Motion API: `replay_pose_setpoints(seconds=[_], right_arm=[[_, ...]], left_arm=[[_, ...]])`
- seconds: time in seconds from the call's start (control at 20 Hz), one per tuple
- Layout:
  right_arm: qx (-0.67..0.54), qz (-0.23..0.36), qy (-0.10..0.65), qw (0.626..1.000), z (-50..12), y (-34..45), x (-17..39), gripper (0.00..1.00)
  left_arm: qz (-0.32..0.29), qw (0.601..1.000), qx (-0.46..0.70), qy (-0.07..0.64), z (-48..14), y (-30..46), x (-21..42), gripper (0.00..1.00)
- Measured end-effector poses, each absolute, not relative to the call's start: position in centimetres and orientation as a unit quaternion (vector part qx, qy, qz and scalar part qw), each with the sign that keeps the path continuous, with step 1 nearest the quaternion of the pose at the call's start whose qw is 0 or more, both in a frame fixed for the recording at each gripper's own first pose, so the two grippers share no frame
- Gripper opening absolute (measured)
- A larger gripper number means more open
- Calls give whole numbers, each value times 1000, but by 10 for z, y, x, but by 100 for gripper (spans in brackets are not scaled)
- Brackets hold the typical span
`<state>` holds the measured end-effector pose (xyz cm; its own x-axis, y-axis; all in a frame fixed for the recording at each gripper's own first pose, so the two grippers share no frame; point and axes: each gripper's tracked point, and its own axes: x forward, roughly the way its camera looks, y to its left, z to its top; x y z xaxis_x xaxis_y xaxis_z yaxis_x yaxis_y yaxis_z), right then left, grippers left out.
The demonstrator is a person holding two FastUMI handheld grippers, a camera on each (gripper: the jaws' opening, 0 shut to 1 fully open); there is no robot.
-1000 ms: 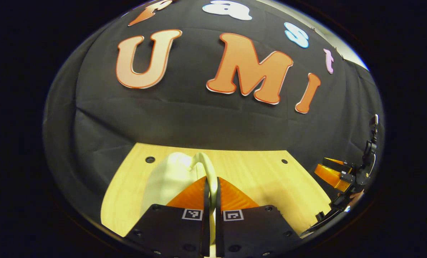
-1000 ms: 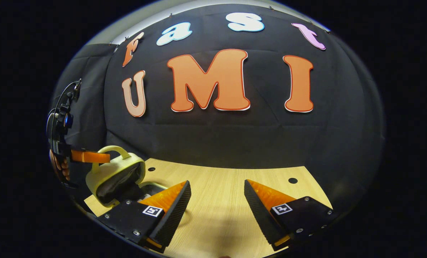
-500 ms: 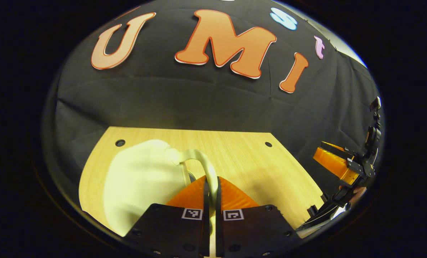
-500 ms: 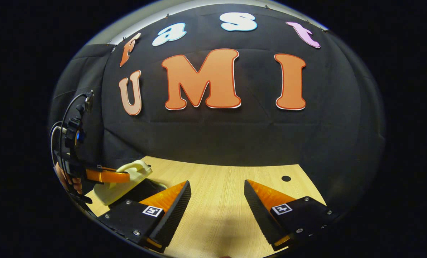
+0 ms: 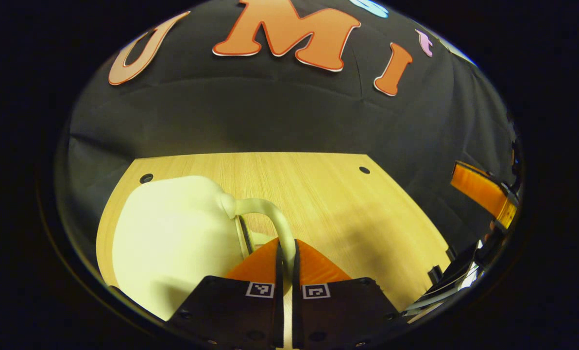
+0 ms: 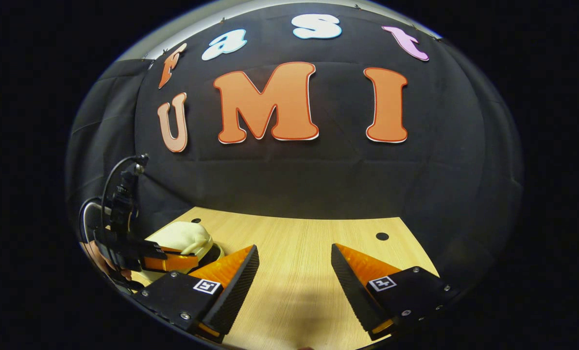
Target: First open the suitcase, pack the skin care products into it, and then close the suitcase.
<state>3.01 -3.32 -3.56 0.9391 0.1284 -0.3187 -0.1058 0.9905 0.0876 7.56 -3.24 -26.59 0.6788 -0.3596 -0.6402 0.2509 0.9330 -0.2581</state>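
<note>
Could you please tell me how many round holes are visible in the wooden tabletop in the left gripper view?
2: one hole at the far left corner beside the cream suitcase, one hole toward the far right. The suitcase or left gripper may hide others.

Warm overhead light (fisheye-warped edges)

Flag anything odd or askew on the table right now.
Nothing stands out. The pale suitcase lies on the wooden table, lid down, its handle pinched in the left gripper. The right gripper hangs open over bare wood.
</note>
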Motion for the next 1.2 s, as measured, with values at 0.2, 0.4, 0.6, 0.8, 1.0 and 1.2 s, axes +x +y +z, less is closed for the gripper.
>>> replay_pose_setpoints(seconds=[0.2,0.4,0.6,0.8,1.0,1.2], right_arm=[[37,61,175,982,-42,-37,28,95],[42,48,175,983,-42,-49,30,95],[41,39,173,983,-43,-58,32,95],[46,37,167,984,-40,-57,35,95],[42,40,162,985,-37,-52,39,95],[42,45,158,986,-32,-43,41,95]], left_arm=[[-167,906,-45,386,-299,-47,67,7],[-167,900,-39,400,-317,-58,68,13],[-167,907,-20,387,-308,-63,72,24],[-172,908,-20,381,-302,-62,71,51],[-165,915,-31,365,-286,-58,73,70],[-141,929,-43,339,-259,-44,80,81]])
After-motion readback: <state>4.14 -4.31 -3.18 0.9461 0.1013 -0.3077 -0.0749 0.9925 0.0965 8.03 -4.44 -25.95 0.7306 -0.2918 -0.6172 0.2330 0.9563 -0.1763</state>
